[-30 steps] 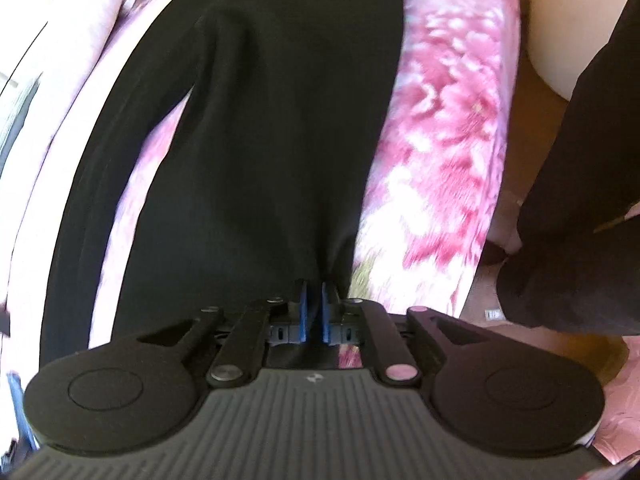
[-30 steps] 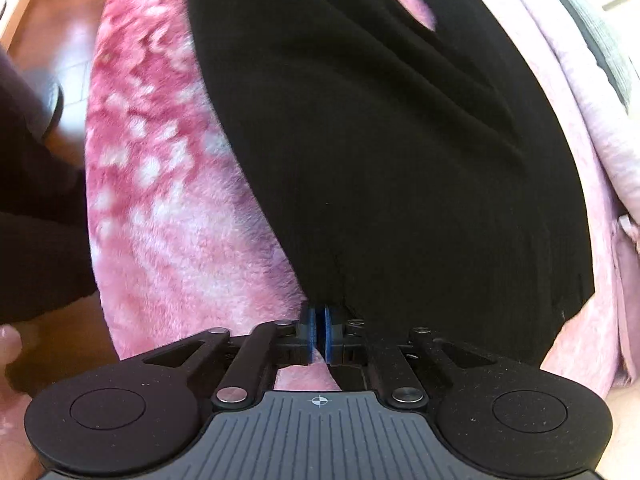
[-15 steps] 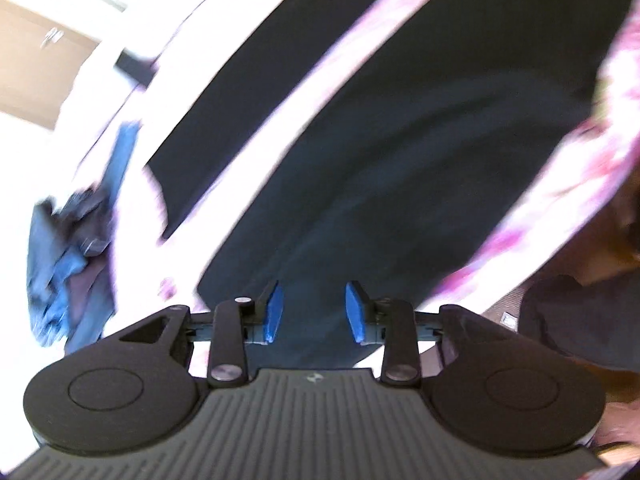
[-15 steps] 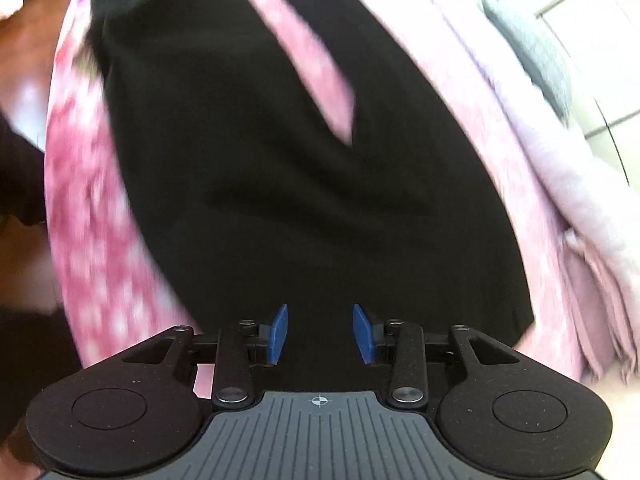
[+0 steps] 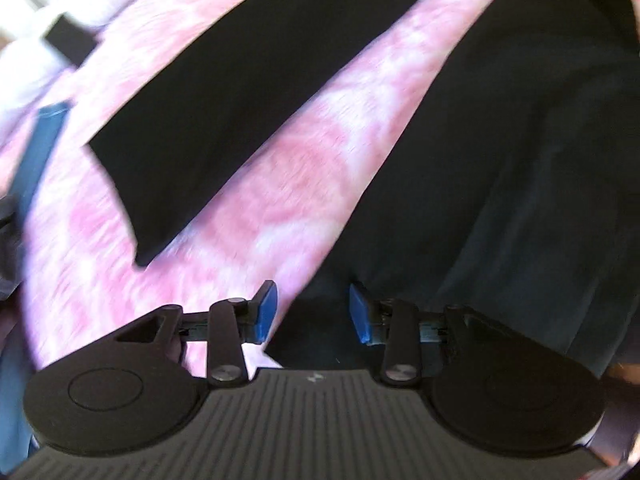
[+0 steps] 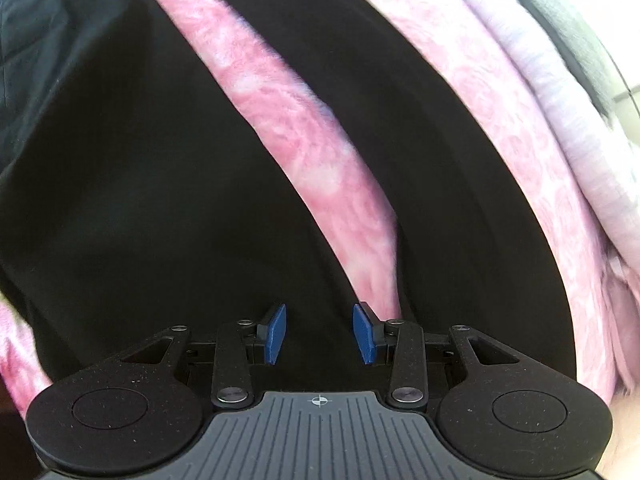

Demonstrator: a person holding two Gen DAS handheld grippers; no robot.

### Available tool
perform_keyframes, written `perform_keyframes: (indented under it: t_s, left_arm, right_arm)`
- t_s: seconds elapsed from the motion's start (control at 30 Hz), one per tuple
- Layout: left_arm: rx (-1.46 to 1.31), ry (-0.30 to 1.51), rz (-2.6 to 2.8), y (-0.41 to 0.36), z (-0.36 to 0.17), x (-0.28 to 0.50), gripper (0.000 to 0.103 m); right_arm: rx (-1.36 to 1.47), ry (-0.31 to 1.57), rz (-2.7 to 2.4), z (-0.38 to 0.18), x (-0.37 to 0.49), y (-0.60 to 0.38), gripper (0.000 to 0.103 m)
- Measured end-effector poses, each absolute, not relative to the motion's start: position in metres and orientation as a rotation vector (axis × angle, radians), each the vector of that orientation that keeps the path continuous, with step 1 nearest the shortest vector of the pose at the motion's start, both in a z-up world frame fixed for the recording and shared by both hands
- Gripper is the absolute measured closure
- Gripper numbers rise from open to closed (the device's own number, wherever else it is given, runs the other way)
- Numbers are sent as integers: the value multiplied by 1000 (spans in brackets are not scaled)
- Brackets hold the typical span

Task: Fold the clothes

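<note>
- Black trousers (image 6: 140, 200) lay spread flat on the pink floral blanket (image 6: 312, 160), legs parted toward twelve o'clock.
- Left gripper (image 5: 312, 312) and right gripper (image 6: 320, 334) hovered over the cloth, fingers well apart, holding nothing.
- Judgement: pinch one leg's hem edge squarely, then carry it across evenly.

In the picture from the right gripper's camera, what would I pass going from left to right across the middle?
Black garment body → strip of pink blanket → black sleeve → pink blanket → pale lilac bedding → grey cushion.
</note>
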State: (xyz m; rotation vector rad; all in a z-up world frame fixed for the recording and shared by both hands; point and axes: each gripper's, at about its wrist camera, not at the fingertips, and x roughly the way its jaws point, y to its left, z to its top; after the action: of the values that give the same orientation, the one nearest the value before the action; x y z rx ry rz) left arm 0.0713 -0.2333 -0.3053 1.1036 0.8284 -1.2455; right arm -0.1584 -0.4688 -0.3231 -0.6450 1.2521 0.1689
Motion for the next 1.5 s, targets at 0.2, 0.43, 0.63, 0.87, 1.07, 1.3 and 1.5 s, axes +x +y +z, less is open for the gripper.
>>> perform_keyframes:
  t_s: [0.2,0.43,0.63,0.87,1.07,1.3,1.5]
  left_arm:
    - [1053,905,-1321,-229,-298,89,101]
    - [1017,963,-1182,-204,-280,110,101]
    - [1076,929,-1031,-213,-295,120,71]
    - [1105,785,-955,-185,-262,74,71]
    - [1186,746,-1138,-159,-271,-25,68]
    - [1417,616,-1136,-134,-320,-73,64]
    - [1589,477,-1151,-126,-353,-83,90]
  right_arm:
    - [-650,1310,192,-332,-138,-475,65]
    - [-583,1266,131,-323,-133,-474,65]
    - [-560,1284,78,-325,-156,-478,65]
    - [-468,1305,22,-307,-193,-473,65]
    - [-412,1318,164,-310,-218,-421,65]
    - [-433,1338,255,-317,-230,-389,65]
    - [-422,1373,216,-322,-232,-393,65]
